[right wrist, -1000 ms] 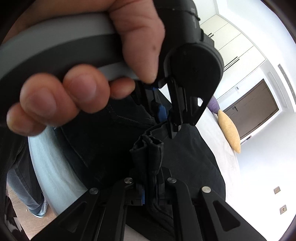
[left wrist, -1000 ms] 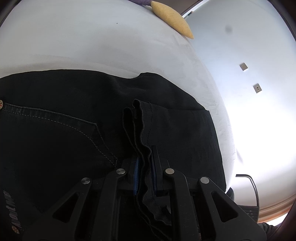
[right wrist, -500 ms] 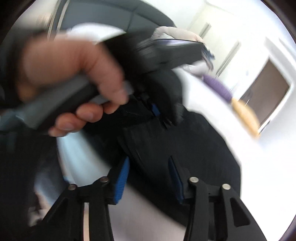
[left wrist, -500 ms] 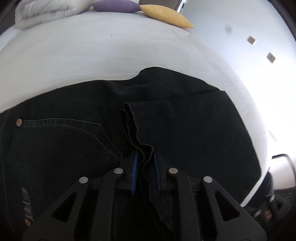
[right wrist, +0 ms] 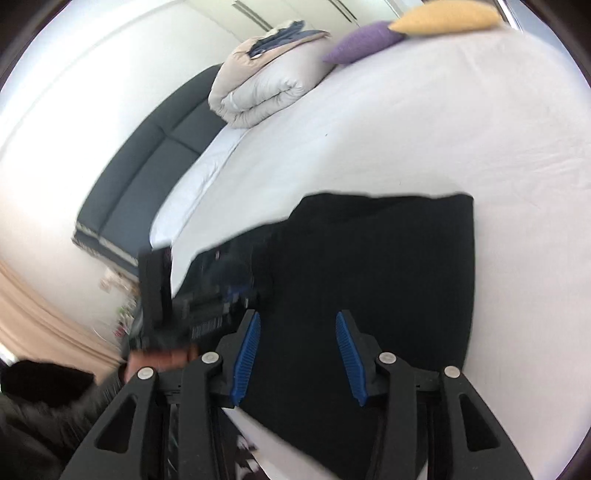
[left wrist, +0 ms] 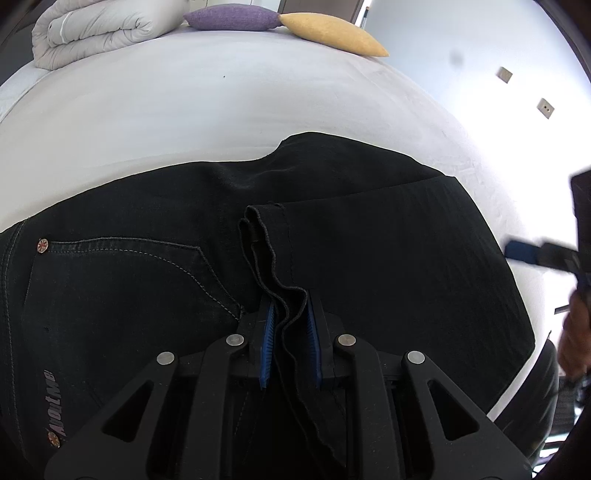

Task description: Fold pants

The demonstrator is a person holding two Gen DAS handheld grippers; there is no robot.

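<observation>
White bed [left wrist: 258, 110], black pants [left wrist: 369, 240], rolled duvet [left wrist: 92, 29], two cushions [left wrist: 232, 16]

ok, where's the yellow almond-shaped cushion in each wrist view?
Left wrist: yellow almond-shaped cushion at top centre, far edge of the white bed.
Right wrist: same cushion at the top right edge.
Shared landmark: the purple cushion touching its left end in both views.

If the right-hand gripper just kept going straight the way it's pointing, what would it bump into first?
Most likely the folded black pants lying on the white bed sheet. The right gripper has open, empty fingers aimed down over that dark fabric; depth is hard to judge.
</observation>
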